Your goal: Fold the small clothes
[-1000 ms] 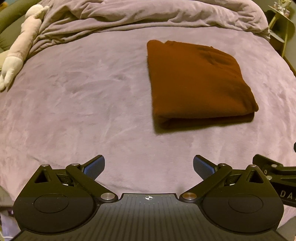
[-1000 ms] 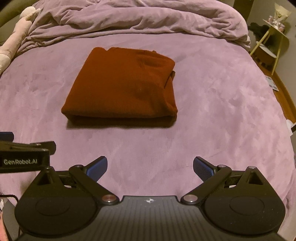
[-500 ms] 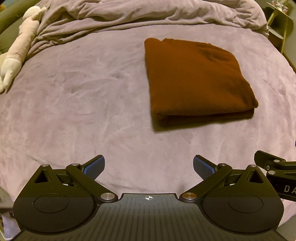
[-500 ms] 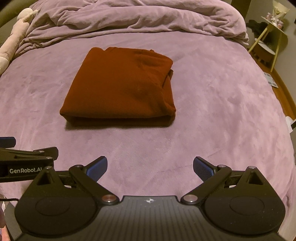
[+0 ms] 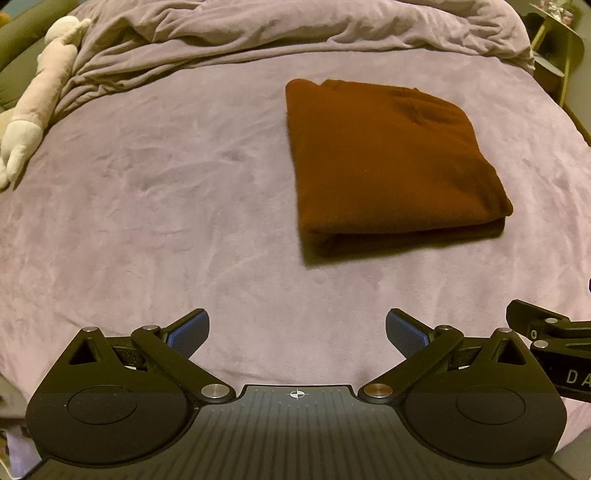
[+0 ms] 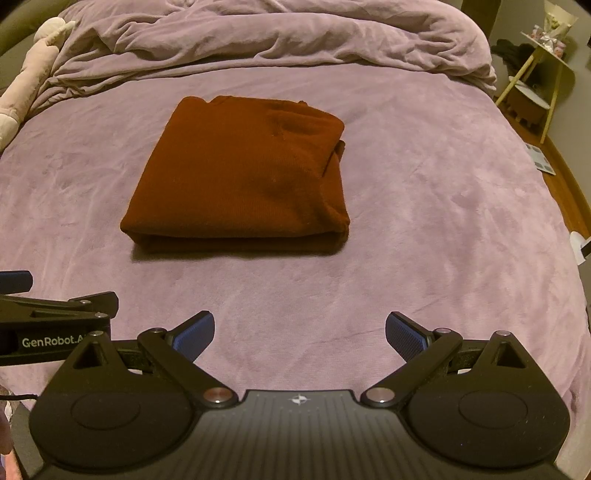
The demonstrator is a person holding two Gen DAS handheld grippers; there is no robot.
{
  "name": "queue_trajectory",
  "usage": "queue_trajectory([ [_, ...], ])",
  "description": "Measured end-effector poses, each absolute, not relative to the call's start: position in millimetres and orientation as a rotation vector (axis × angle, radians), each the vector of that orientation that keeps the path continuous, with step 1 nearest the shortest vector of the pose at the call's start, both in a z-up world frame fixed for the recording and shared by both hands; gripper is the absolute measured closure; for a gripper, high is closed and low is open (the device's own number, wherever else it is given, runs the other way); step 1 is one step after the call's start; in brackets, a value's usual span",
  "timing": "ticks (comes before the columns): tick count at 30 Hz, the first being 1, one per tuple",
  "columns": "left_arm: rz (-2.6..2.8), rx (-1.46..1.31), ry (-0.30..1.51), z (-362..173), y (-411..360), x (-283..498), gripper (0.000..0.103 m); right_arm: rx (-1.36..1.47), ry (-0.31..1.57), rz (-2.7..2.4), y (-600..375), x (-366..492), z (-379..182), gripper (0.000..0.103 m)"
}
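Left gripper (image 5: 297,332) and right gripper (image 6: 300,332) both spread wide, empty; your folded rust-brown sweater (image 6: 240,177) lies at 12 o'clock on the bed (image 6: 424,240).

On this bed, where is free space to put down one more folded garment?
Widest bare patch: left of the folded brown garment, stretching to the plush toy. Another lies right of the garment, toward the bed's edge. A strip separates it from the open left gripper and right gripper. Behind it, the bunched duvet crowds.
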State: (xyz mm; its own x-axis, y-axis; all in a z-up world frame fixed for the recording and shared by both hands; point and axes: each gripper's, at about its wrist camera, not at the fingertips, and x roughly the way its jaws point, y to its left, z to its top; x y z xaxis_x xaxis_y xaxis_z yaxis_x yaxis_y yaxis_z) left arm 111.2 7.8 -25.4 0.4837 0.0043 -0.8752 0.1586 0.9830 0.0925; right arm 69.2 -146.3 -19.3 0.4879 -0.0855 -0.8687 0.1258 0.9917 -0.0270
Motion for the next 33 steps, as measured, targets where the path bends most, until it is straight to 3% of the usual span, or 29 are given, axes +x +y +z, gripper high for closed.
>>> queue_trajectory([
  [33,-0.097,0.151,1.07,-23.8,10.7,114.5,0.0,0.038,1.05,-0.105,-143.7,67.8,-17.6,0.004],
])
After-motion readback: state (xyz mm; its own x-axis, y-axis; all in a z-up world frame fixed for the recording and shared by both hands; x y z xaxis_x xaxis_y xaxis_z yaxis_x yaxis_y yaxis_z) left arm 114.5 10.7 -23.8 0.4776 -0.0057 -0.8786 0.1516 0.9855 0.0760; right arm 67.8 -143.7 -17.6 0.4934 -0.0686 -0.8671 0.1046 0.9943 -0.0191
